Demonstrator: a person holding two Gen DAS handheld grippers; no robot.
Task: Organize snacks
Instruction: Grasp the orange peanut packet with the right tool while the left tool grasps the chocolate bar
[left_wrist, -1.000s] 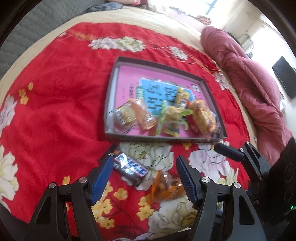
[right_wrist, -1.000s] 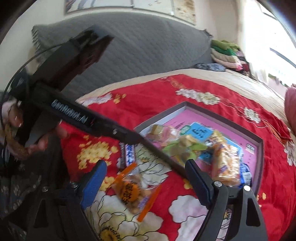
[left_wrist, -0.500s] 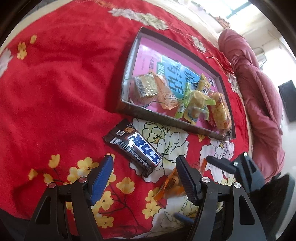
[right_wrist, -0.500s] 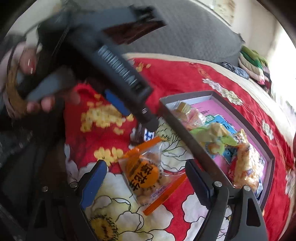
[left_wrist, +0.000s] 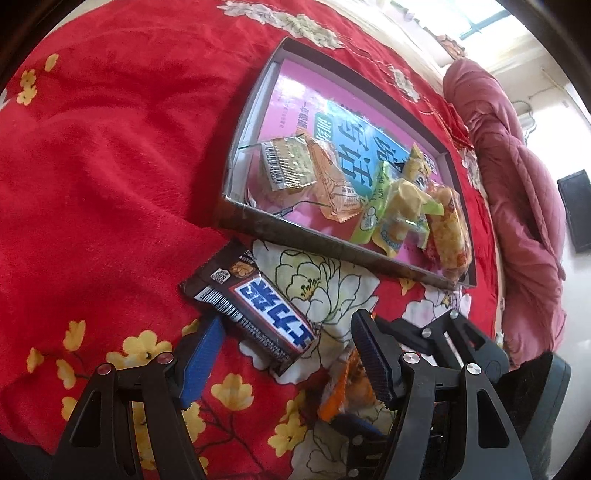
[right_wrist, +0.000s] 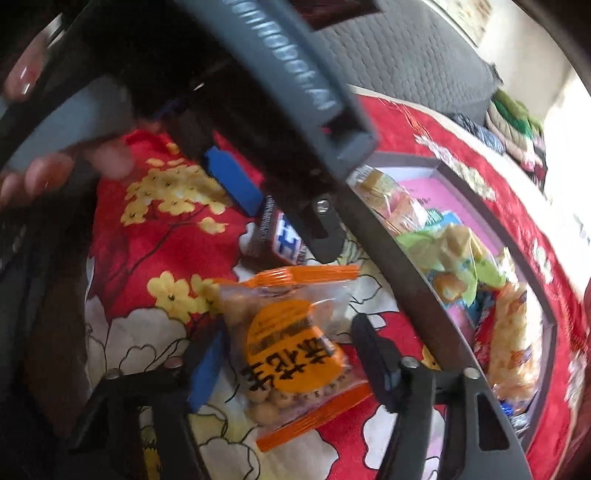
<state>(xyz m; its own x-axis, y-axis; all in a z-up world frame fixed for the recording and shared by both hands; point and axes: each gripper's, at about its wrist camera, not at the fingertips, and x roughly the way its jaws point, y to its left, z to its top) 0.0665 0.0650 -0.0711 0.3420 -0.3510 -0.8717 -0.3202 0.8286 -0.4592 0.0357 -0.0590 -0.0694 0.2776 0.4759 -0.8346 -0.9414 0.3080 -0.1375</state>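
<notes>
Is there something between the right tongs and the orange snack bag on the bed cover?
Nothing visible. The orange snack bag lies directly between the fingers of the right tongs, whose jaws have just been closing around it. The left tongs are beyond it, over the chocolate bar.

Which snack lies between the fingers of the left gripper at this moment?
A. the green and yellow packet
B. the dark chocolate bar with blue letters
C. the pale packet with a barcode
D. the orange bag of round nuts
B: in the left wrist view the chocolate bar lies on the red blanket between the fingers of the left gripper, outside the tray; the pads do not press it.
</notes>
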